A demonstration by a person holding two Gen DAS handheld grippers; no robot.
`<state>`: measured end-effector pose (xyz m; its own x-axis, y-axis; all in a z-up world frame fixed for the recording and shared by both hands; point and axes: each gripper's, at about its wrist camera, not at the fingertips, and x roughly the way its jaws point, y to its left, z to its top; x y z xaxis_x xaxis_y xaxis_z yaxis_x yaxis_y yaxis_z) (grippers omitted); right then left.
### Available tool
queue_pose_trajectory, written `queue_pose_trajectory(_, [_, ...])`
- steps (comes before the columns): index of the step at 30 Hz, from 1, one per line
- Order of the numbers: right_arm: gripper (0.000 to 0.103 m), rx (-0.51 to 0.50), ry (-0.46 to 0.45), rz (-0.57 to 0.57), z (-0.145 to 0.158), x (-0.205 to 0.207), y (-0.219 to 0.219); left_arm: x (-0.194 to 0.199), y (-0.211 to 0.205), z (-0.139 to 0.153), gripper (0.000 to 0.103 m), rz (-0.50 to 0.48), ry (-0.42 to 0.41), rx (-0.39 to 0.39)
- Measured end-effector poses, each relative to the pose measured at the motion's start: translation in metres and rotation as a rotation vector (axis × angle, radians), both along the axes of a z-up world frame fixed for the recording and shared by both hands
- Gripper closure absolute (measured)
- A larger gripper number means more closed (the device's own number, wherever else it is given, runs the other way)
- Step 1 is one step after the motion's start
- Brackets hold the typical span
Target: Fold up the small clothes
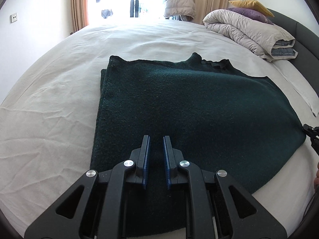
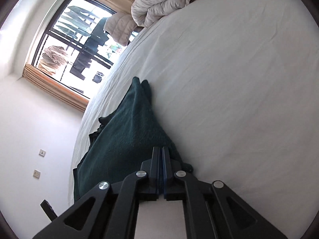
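Dark green knit garment [image 1: 199, 107] folded flat on bed [image 1: 49, 99], left edge straight, collar at far edge. Left claw [image 1: 156, 139] low over near hem, jaws narrow with small gap, nothing pinched. Right claw [image 2: 160, 149] pressed shut on garment's right edge, cloth lifted into ridge (camera rolled sideways). Wide bare sheet left and beyond; duvet [image 1: 249, 31] piled far right.
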<state>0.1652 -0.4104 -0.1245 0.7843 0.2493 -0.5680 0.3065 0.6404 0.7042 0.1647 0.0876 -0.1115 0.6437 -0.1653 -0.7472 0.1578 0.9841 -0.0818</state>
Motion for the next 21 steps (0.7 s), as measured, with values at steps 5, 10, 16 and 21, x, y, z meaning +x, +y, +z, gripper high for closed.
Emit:
queue_pose_trajectory(5, [0.083,-0.043,-0.089,0.203,0.036,0.029,0.072,0.001,0.002,0.000,0.090,0.000,0.001,-0.012])
queue_pose_trajectory(10, [0.067,-0.067,-0.098,0.417,0.036,0.081,0.156,0.000,0.009,0.001,0.090,0.001,0.001,-0.057])
queue_pose_trajectory(16, [0.059,-0.002,-0.024,0.433,-0.006,0.109,0.164,-0.031,0.054,0.007,0.090,0.088,0.036,-0.283])
queue_pose_trajectory(21, [0.056,0.001,-0.060,0.340,0.007,0.083,0.131,-0.079,0.089,0.008,0.090,0.208,0.034,-0.467])
